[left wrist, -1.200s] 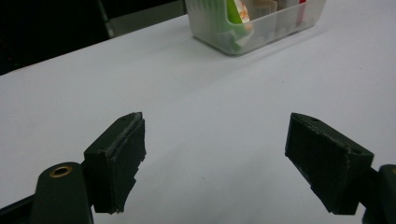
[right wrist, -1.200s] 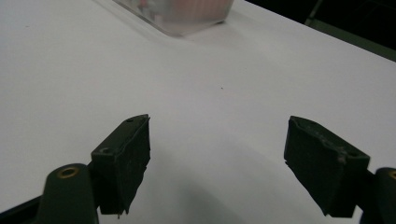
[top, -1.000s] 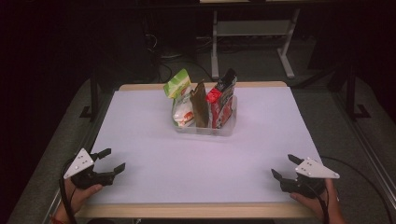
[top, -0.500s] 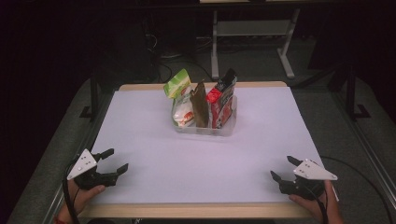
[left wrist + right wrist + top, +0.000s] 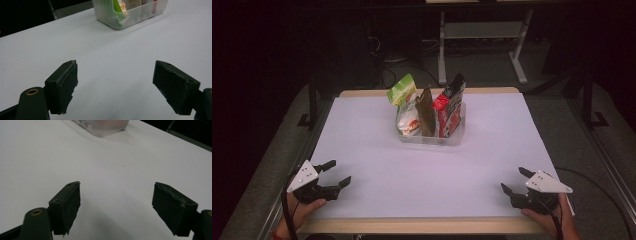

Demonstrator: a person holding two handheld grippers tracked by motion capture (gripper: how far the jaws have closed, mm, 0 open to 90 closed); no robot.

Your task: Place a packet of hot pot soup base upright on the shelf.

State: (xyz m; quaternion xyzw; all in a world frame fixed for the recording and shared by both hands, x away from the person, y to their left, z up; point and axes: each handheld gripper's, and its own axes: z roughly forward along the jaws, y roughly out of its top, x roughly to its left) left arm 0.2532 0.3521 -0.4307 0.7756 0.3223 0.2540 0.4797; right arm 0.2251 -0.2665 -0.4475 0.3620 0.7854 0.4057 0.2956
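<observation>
High view shows the left gripper point(image 5: 336, 174) and the right gripper point(image 5: 515, 181) resting at the near corners of the white table point(image 5: 362, 145), each held in a hand, both with jaws spread wide and nothing between them. A clear plastic bin point(image 5: 432, 136) stands toward the far middle of the table, well apart from both grippers, and holds snack packets stood on end: a green packet point(image 5: 400, 90) at the left leaning outward, a white pouch with red print point(image 5: 407, 120) below it, a brown packet point(image 5: 425, 111) in the middle, and a red and black packet point(image 5: 451, 102) at the right. In the left gripper view the bin point(image 5: 130, 15) sits far ahead and a little to the right of the open jaws, with bare tabletop between; in the right gripper view a blurred corner of the bin point(image 5: 105, 126) lies far ahead, slightly left of the gap. The work looks to be at its start, an approach not yet begun: neither gripper touches the bin or any packet. The next move likely calls for one gripper to travel forward and inward over the table, stay open, and come down over the top edge of a chosen packet, the outer ones being easiest to reach without nudging their neighbours.
</observation>
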